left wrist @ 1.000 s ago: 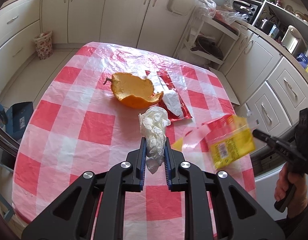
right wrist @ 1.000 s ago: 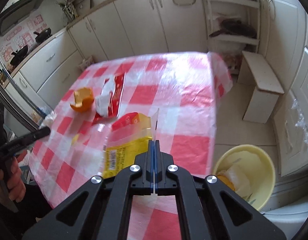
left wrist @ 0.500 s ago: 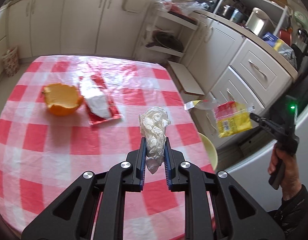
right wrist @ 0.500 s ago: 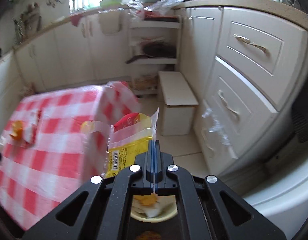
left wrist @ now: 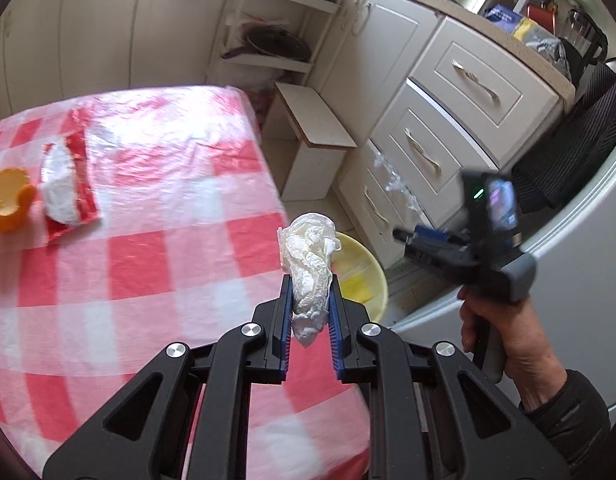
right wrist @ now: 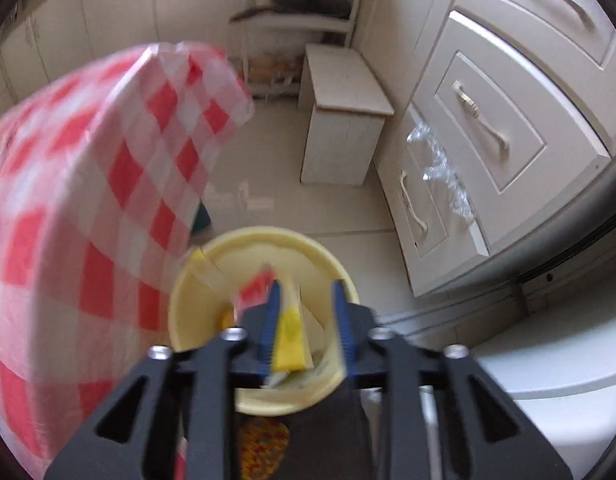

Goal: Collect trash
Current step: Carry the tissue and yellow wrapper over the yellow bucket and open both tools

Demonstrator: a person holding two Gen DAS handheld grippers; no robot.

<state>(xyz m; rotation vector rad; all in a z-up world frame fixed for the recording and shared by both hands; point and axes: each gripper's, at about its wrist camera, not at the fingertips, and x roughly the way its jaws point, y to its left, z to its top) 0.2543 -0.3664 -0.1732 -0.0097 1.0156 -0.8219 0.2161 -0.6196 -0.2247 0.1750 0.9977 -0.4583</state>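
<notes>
The crumpled tissue is clamped in the left gripper near the table's right edge, while the right gripper hangs wide open above the yellow bin, the yellow wrapper dropping inside, so the tissue probably goes next.

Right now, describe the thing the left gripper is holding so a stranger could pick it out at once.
Start at the table with the red and white checked cloth. Just past its near right corner, above the yellow bin on the floor, the left gripper pinches a crumpled white tissue. Unlike the orange peel and red wrapper lying on the cloth, it is off the table.
</notes>
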